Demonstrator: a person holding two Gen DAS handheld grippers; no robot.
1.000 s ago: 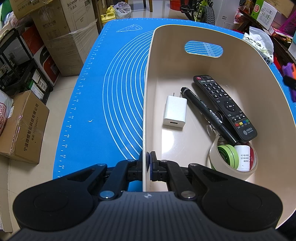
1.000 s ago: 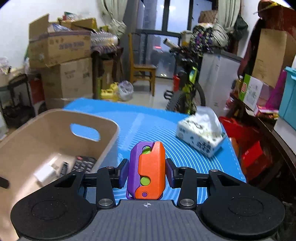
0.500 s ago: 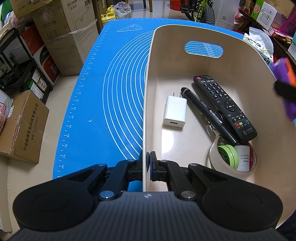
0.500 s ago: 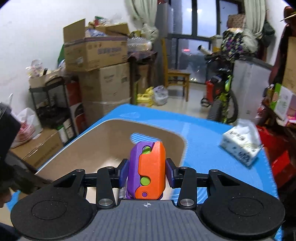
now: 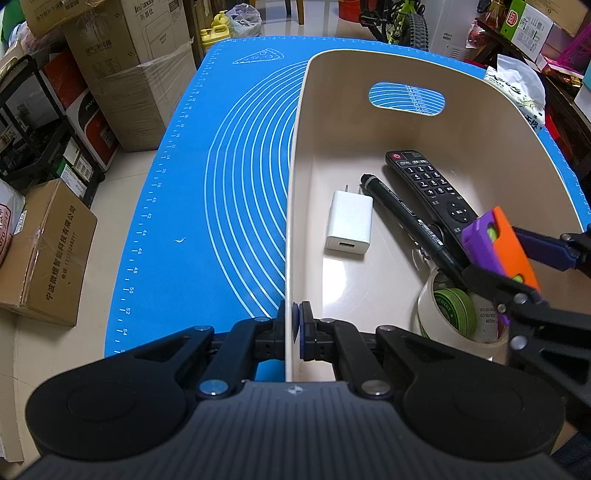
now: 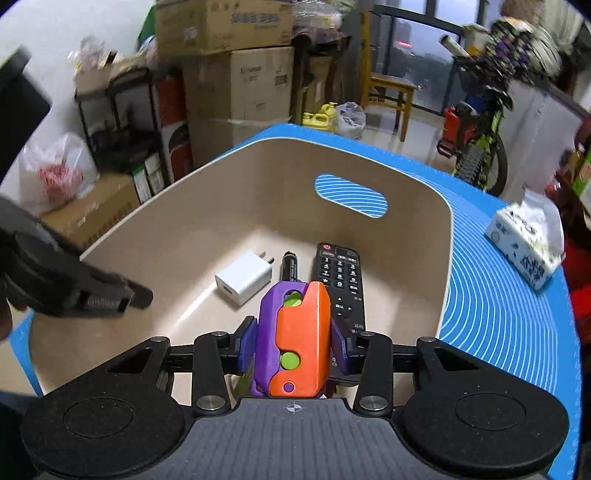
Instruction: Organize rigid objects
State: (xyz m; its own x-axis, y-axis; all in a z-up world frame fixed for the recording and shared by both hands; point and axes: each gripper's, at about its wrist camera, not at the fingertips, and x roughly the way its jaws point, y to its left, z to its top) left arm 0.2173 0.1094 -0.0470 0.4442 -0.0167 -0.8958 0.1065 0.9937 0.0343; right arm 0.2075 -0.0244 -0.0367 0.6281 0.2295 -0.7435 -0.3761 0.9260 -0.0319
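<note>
Blocky purple-orange toy (image 6: 294, 338) (glossy plastic) sits clamped in right claw (image 6: 293, 341); left claw (image 5: 294, 329) pinches smooth bin (image 5: 291, 221) wall.

Scale numbers run down the left edge of my blue mat (image 5: 229, 155): 34, 36, 38, 40, 42, 44, 46, 48, 50, 52, 54. More scale figures show through the bin's handle slot (image 5: 406, 99); 24 cm is all I can make out. Remote (image 5: 428, 184): digit keys 1 to 0. Green tape roll (image 5: 454, 306): letters "MENT". Cardboard box (image 5: 48, 254) on the floor by the mat's left edge: Chinese print, illegible to me. Box (image 5: 147, 14) beyond the far left corner: "inkaxss", uncertain.
</note>
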